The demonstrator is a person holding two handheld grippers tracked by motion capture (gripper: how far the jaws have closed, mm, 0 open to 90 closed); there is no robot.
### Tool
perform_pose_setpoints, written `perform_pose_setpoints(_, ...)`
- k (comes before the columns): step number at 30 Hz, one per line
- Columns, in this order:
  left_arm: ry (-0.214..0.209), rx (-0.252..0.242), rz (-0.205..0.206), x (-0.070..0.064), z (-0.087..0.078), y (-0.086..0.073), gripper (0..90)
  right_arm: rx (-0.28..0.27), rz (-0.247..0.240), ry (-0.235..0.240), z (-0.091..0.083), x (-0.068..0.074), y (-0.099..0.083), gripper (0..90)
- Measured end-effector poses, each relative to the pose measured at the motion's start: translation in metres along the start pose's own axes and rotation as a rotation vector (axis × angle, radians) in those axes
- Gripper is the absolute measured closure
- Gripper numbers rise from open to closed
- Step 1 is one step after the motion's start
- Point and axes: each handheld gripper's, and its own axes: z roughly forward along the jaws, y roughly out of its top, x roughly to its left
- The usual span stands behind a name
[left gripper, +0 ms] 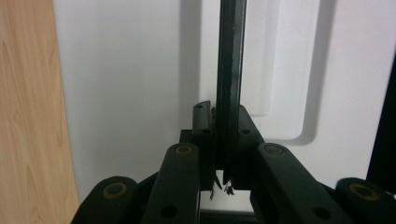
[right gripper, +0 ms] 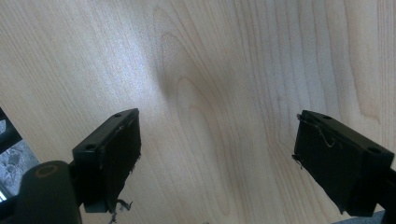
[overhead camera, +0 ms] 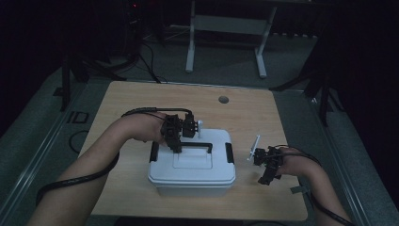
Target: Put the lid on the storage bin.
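Forearms enter from the near edge of the high view, each hand carrying one tool over a pale wooden surface (overhead camera: 141, 101). At left, the left tool (overhead camera: 175, 139) sits over the far-left part of a white lidded box (overhead camera: 192, 175), which stands near the middle of the surface. Its jaws are pinched tight on the box's black carry handle (overhead camera: 195, 145), as the left gripper view confirms: the dark bar of the handle (left gripper: 230, 70) runs straight up between the closed jaws, against the white lid (left gripper: 130, 84). The step in hand appears to be taking hold of the handle, either to raise it upright or to lift the box. The next move probably calls for a steady upward pull, with the grip kept square on the bar so that it does not slip sideways. Black latches (overhead camera: 229, 153) sit at the lid's left and right ends; whether they are fastened cannot be told, and a fastened pair would let the whole box rise with the lid. Farther right, the right tool (overhead camera: 267, 165) hovers apart from the box with its jaws spread wide and empty over bare wood (right gripper: 210, 70). A small round cable hole (overhead camera: 223, 100) lies on the far side, well clear of the work, and nothing stands in the path above the box.
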Motion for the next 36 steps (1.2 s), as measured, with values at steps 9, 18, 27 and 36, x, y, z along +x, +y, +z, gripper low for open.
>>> perform_pose_setpoints(9, -0.012, 0.020, -0.003, 0.005, 0.013, 0.001, 83.1, 0.005, -0.009, 0.000, 0.002, 0.001, 0.003, 14.4)
perform_pose_setpoints(18, -0.049, 0.001, -0.035, 0.010, 0.021, -0.006, 82.8, 0.007, -0.009, 0.004, 0.004, 0.002, 0.004, 14.4)
perform_pose_setpoints(27, 0.036, -0.021, -0.071, 0.014, 0.015, -0.007, 45.3, 0.007, -0.014, 0.002, 0.004, 0.002, 0.007, 14.4)
perform_pose_setpoints(36, 0.128, -0.056, -0.119, 0.020, 0.014, -0.025, 1.1, 0.000, -0.013, -0.007, 0.002, 0.001, 0.008, 14.4)
